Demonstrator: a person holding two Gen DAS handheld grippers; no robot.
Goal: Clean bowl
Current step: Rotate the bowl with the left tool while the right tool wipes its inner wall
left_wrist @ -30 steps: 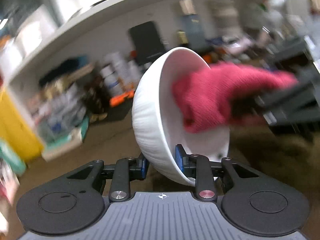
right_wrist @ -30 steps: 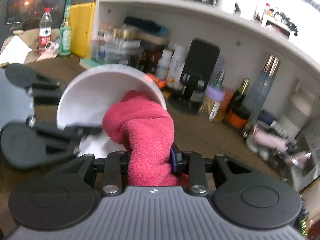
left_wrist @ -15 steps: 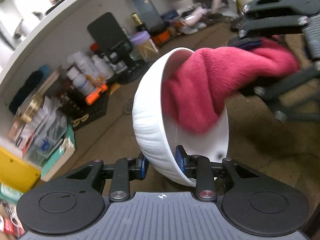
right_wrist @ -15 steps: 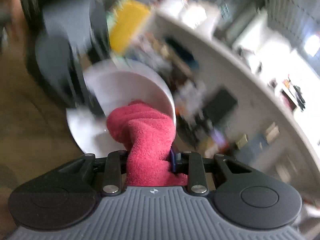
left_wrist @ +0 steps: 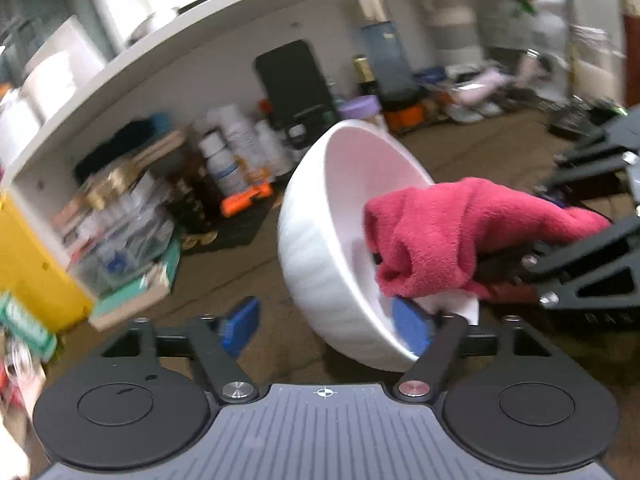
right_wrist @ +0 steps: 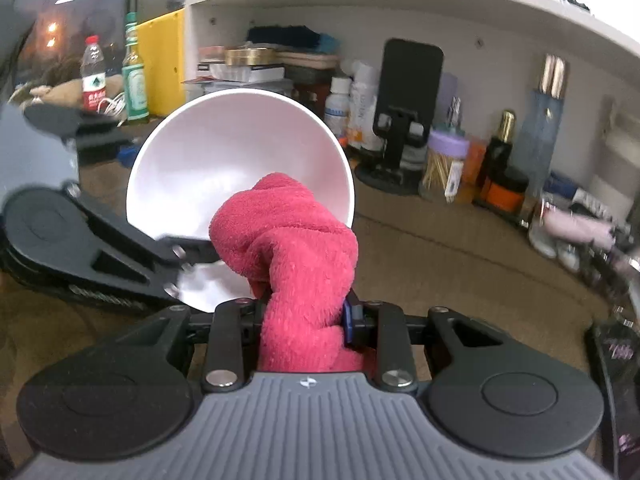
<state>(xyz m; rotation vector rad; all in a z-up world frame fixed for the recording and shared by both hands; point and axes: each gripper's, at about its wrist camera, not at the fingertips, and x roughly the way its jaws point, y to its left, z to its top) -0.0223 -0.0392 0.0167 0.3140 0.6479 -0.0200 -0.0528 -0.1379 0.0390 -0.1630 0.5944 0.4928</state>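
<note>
– Cluttered shelving [right_wrist: 280, 60] runs along the far side, above a brown tabletop [right_wrist: 460, 264]. Where's the bowl [right_wrist: 224, 160]?

– Tipped on its side above the tabletop, with its mouth toward the right gripper [right_wrist: 304, 316]. That gripper is clamped tight on the red cloth [right_wrist: 296, 240], whose bunched end lies inside the near rim.

– And the left gripper [left_wrist: 326, 330]?

– Jaws spread wide. One blue pad [left_wrist: 412, 330] sits inside the rim and the other stands clear of the outer wall, so I judge nothing pinches the bowl. Close on the rim first, then sweep the cloth round the inner wall toward the far side.

– Obstacles?

– A phone stand [right_wrist: 404, 120], a toothpick jar [right_wrist: 446, 164] and bottles [right_wrist: 500, 152] stand far right of the bowl. Keep the swing short of them.
</note>
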